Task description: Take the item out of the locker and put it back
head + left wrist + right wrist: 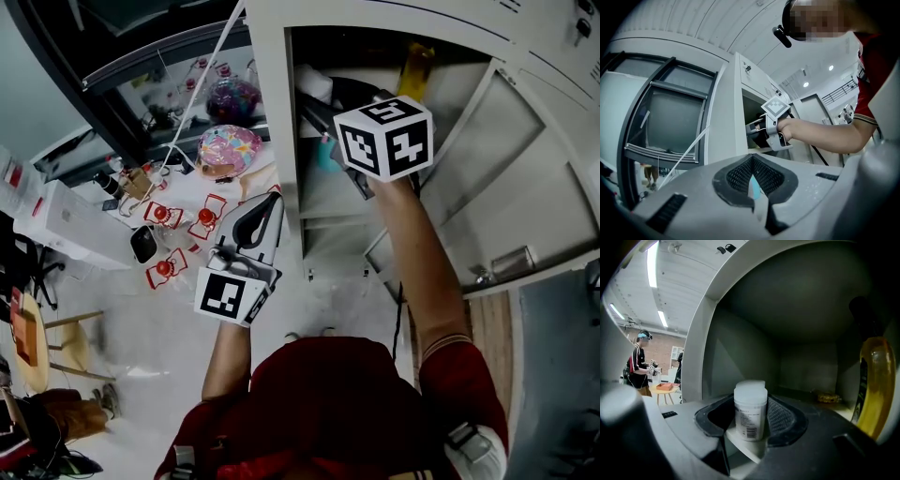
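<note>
Right gripper (751,427) is inside the locker (272,112), jaws clamped on either side of an upright white bottle (750,408) with a printed label, held just within the locker's open compartment and well short of its back wall; a yellow bottle (876,380) sits by the locker's right inner wall. Left gripper (752,185) hovers outside, left of the locker, jaws pressed together on nothing
</note>
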A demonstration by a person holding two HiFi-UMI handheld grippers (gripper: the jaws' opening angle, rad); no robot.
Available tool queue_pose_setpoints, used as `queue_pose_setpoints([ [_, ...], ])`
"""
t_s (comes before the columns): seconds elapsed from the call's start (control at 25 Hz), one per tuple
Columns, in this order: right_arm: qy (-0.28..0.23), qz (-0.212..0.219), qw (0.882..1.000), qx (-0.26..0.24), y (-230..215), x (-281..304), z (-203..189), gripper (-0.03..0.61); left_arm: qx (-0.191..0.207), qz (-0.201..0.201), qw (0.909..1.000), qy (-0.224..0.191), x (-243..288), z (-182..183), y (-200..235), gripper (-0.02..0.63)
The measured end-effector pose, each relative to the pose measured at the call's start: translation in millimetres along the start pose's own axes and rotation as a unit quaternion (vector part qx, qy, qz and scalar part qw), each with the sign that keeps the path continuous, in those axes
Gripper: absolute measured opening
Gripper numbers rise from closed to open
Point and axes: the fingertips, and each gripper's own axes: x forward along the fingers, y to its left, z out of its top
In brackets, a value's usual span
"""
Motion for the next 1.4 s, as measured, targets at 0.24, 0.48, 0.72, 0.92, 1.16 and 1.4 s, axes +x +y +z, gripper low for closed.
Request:
queue_pose_setpoints([
  [0.24,0.023,-0.002,1.000,0.005,-2.0,5.7,-1.5,0.199,-0.004,0.000,1.0000,-0.002,1.8,-1.6,2.9,0.006],
  [0.48,0.020,-0.023,1.000,0.006,-4.7,2.8,0.6,0.237,-0.007,-0.005,0.9999,-0.006,1.7,-2.4,2.6,0.006],
  [0.72,-0.001,-0.023,1.000,0.019,-7.1,-6.4,2.6,0.267,-0.010,-0.016,0.9998,-0.004,2.7,-3.2,-2.3,0.006],
  [0.92,-0.020,-0.026,0.999,0.019,-6.0,-17.4,3.5,0.267,-0.009,-0.026,0.9996,-0.003,2.4,-2.8,-8.6,0.006],
  [1.16,-0.035,-0.043,0.998,0.001,-2.6,-33.8,2.4,0.267,-0.008,-0.031,0.9995,-0.004,2.2,1.2,-14.7,0.006],
  [1.4,-0.052,-0.055,0.997,0.002,2.6,-50.9,-2.8,0.265,-0.011,-0.029,0.9995,-0.006,-2.4,3.3,-15.6,0.006],
])
